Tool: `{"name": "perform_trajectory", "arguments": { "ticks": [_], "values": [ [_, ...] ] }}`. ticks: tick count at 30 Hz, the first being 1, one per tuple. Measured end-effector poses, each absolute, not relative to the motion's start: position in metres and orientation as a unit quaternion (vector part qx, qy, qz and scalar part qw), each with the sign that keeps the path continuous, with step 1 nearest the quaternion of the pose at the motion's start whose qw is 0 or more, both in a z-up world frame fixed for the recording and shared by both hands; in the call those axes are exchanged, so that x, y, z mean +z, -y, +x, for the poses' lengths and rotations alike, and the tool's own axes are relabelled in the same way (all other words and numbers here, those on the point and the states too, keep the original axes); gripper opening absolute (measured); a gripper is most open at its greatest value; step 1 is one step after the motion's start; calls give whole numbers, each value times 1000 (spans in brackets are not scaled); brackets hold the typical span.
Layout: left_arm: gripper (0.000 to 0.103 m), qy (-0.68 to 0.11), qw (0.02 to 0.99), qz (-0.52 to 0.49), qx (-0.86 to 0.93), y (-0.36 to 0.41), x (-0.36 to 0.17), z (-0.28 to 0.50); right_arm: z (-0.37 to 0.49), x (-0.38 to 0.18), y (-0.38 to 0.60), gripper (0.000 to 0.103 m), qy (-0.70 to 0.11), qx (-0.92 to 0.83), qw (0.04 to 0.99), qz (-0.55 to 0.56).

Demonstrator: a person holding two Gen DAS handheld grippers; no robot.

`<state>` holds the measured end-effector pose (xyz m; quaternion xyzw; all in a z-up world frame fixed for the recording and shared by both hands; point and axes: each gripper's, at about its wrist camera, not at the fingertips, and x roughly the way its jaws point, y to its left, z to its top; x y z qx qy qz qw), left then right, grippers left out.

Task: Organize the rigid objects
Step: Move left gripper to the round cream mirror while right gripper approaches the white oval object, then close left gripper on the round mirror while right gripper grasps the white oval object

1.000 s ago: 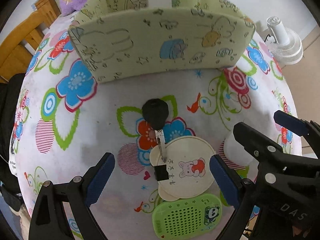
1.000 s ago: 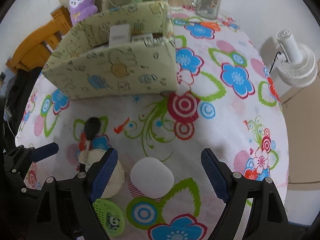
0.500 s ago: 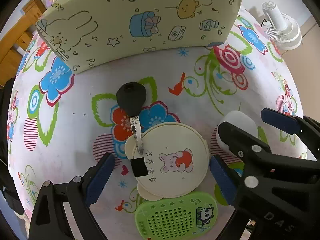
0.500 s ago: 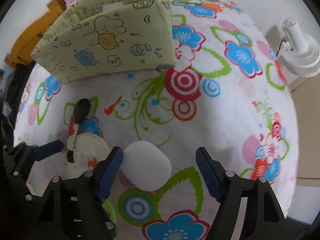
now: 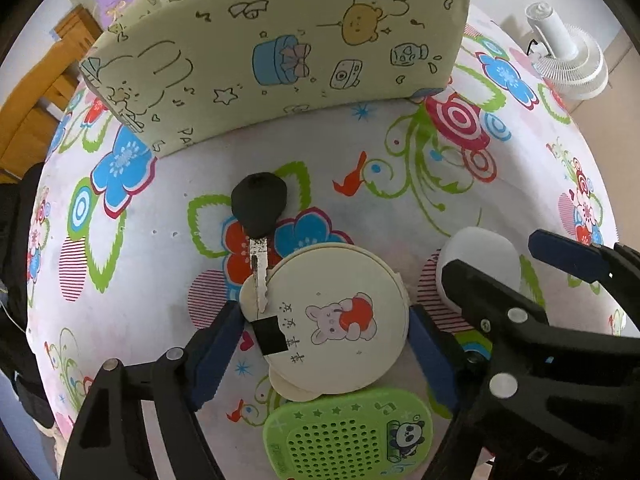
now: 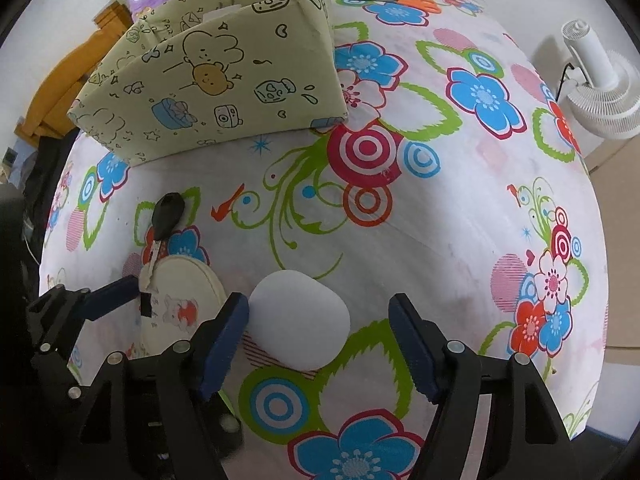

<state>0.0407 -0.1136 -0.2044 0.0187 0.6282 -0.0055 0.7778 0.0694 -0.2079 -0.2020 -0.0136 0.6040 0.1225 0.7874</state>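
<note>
- Two grippers point down at a flowered tablecloth [image 6: 460, 208].
- Left gripper [image 5: 326, 344]: jaws have just been closing around the round cream disc [image 5: 340, 320], pads at its edges; whether they press I cannot tell.
- Right gripper [image 6: 320, 344]: jaws spread, white case [image 6: 300, 320] between them, left pad touching, right pad apart.
- Black key [image 5: 259, 210] lies partly on the disc's far-left edge.
- Green box [image 5: 276, 52] stands farther back.

Right tongs [image 6: 318, 344] straddle a white rounded case [image 6: 301, 320] — left pad touching (right pad apart) — on the floral tablecloth [image 6: 460, 220].
</note>
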Motion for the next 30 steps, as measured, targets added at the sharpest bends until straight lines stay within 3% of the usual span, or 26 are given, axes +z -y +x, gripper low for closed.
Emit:
{"name": "perform_trajectory", "arguments": {
  "ticks": [22,25,28,30],
  "values": [
    [83,-622,783,13,22,80,-185,9,55,-208,198,75,-617,113,778,-29],
    [83,-623,782,10,25,69,-187,9,56,-209,193,72,-612,105,783,-41],
    [83,-625,780,10,26,59,-190,19,56,-209,186,59,-606,88,788,-67],
    [83,-625,780,7,26,56,-191,20,56,-214,177,58,-605,84,788,-72]
  ]
}}
